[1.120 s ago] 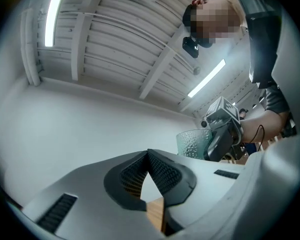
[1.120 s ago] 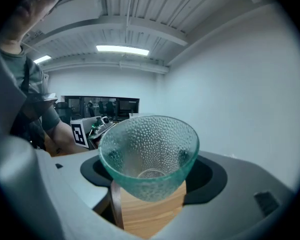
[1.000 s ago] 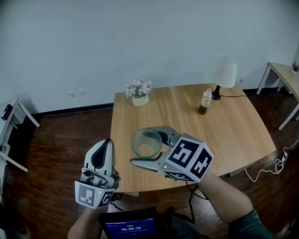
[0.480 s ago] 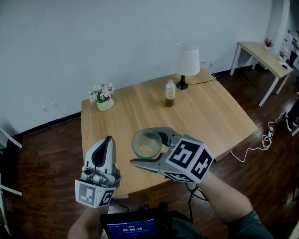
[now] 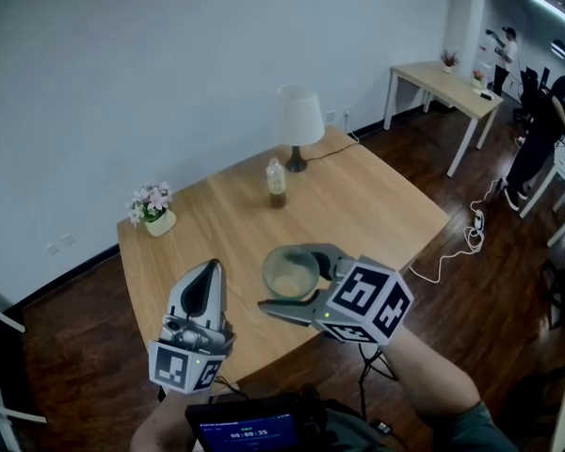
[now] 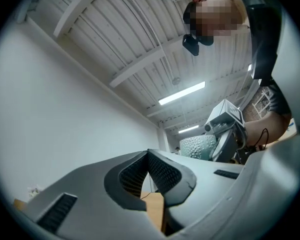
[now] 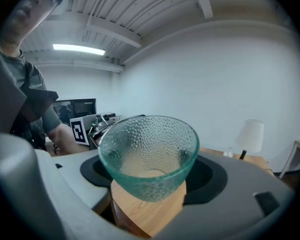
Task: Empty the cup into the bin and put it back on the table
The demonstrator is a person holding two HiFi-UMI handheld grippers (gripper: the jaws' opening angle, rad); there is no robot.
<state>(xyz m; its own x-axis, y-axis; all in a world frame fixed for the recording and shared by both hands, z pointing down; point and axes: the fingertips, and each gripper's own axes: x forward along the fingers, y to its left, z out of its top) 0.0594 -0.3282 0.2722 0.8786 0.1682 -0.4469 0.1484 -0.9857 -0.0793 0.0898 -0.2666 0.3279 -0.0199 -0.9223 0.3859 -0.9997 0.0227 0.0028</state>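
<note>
Nearest to the person, the left gripper [image 5: 205,276] has its two jaws closed together and there is nothing between them; it points a little upward and takes no part in the work. Just beside it, the right gripper [image 5: 299,281] has its jaws wide and pressed on both sides of the pale green, dimpled glass cup [image 7: 148,151]. The cup is upright and is held in the air above the near edge of the light wooden table [image 5: 358,196].

At the bottom of the cup something pale shows, but I cannot tell if it is content or only the wood seen through the glass.

Farther on the table stand a small pot of pink flowers [image 5: 153,210], a small brown bottle [image 5: 277,183] and a white lamp [image 5: 298,121].

No bin is visible in any view. So I judge that this is a carrying step. If the cup is not yet emptied, the next move must first find the bin while the cup stays level; if it is empty, it needs only to be lowered onto bare wood and released.
</note>
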